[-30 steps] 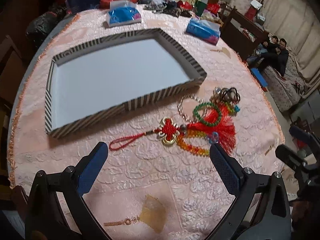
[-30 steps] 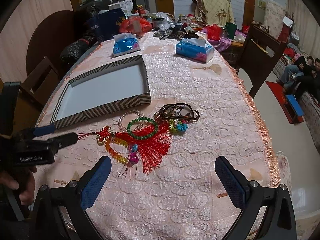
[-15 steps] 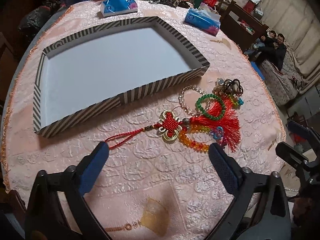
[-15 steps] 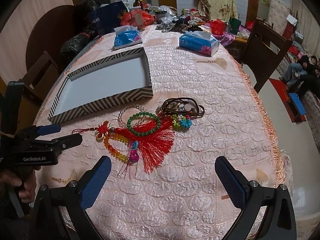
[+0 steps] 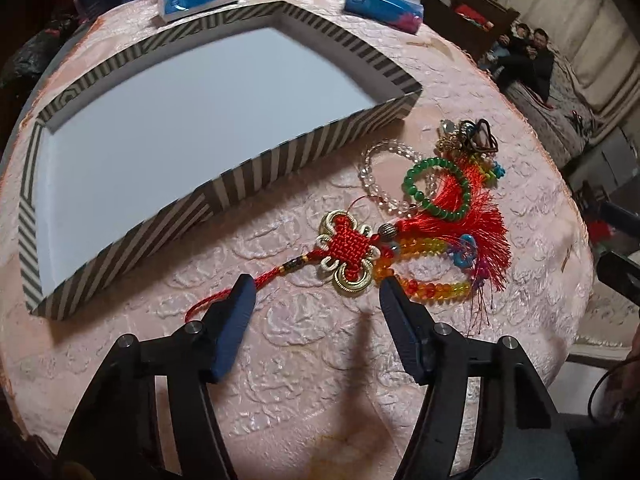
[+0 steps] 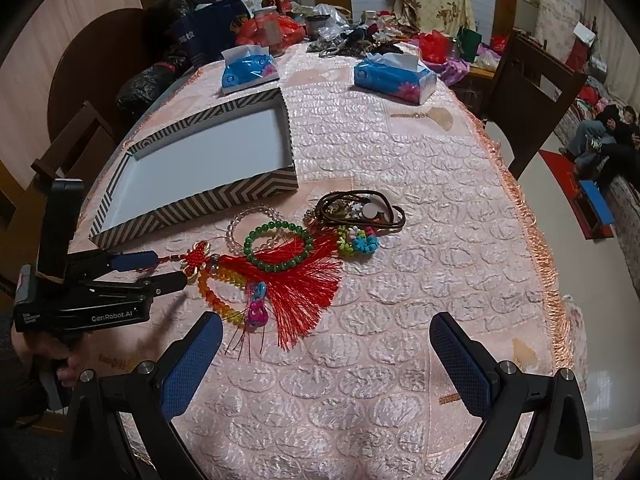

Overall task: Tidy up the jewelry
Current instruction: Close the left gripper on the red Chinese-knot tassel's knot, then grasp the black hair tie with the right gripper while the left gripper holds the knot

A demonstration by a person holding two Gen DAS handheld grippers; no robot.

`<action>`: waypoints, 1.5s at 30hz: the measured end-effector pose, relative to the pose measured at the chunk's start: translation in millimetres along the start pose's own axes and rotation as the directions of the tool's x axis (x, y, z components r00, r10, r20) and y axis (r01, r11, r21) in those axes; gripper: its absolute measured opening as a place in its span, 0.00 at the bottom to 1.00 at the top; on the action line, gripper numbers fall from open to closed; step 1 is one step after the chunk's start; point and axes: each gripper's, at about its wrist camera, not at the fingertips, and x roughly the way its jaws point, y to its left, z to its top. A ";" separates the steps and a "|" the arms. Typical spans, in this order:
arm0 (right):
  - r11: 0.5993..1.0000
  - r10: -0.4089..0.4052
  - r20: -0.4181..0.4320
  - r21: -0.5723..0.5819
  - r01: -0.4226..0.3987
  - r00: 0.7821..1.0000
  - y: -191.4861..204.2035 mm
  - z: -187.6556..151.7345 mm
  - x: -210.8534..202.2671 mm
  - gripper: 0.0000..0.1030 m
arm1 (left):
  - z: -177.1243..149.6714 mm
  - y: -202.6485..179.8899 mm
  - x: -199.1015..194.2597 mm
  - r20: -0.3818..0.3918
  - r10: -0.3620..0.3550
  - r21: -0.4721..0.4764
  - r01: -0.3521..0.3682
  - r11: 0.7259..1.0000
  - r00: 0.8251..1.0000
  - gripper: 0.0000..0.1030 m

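A pile of jewelry lies on the pink tablecloth: a red Chinese knot ornament (image 5: 349,249) with a red tassel (image 6: 298,276), a green bead bracelet (image 5: 436,188), a clear bead bracelet (image 5: 378,176), an orange bead bracelet (image 5: 428,280) and a dark cord necklace (image 6: 360,210). A striped shallow box (image 5: 256,176) with a white, empty inside stands beside them. My left gripper (image 5: 314,292) is open, its fingertips either side of the knot's cord end, just short of the knot. It also shows in the right wrist view (image 6: 160,270). My right gripper (image 6: 326,342) is open and empty, near the tassel.
Two blue tissue packs (image 6: 250,70) (image 6: 394,76) lie at the far side of the table. Bags and clutter (image 6: 276,28) crowd the far end. Wooden chairs (image 6: 532,92) stand to the right and left. People (image 5: 528,56) sit on a sofa at the right.
My left gripper has moved forward and down to the knot ornament, and its jaws have narrowed around the cord. My right gripper has moved slightly closer to the jewelry.
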 end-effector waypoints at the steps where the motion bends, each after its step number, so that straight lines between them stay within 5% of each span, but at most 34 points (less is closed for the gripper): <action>1: 1.000 0.000 -0.003 0.001 0.000 1.000 -0.8 0.2 1.0 1.00 | 0.7 -1.9 1.7 -0.004 0.001 0.015 -0.001 1.000 1.000 0.62; 7: 1.000 -0.003 -0.009 0.003 0.003 1.000 -3.8 1.9 4.4 1.00 | 7.3 -13.5 18.0 -0.009 0.115 0.106 -0.113 0.988 0.993 0.62; 20: 1.000 -0.006 -0.009 0.013 0.006 1.000 -12.6 9.1 7.5 1.00 | 30.9 -15.0 34.9 0.015 0.104 0.130 -0.105 0.986 0.994 0.76; 22: 1.000 -0.008 -0.008 0.014 0.008 1.000 -13.6 9.6 7.4 1.00 | 27.8 -13.6 32.1 0.020 0.105 0.123 -0.107 0.987 0.994 0.73; 24: 1.000 -0.008 -0.008 0.016 0.008 1.000 -13.8 9.5 7.8 1.00 | 23.6 -17.1 27.1 0.029 0.099 0.132 -0.102 0.986 0.995 0.43; 26: 1.000 -0.005 -0.011 0.016 0.005 1.000 -13.2 9.4 9.1 1.00 | 20.0 -20.0 22.7 0.023 0.103 0.136 -0.105 0.985 0.994 0.27; 33: 0.998 0.060 -0.023 -0.035 -0.061 0.998 -7.3 7.5 22.9 0.99 | -3.7 -9.5 -7.2 0.034 0.078 0.030 -0.079 0.996 0.996 0.26; 38: 0.988 0.120 -0.013 -0.101 -0.121 0.993 -1.3 2.3 32.3 0.81 | -9.7 9.2 -36.7 0.087 0.068 -0.091 -0.060 0.994 0.994 0.26; 45: 0.997 0.073 0.034 0.035 -0.074 0.997 -52.8 40.1 53.3 0.77 | -14.8 16.1 -40.8 0.076 0.092 -0.144 -0.080 0.986 0.993 0.26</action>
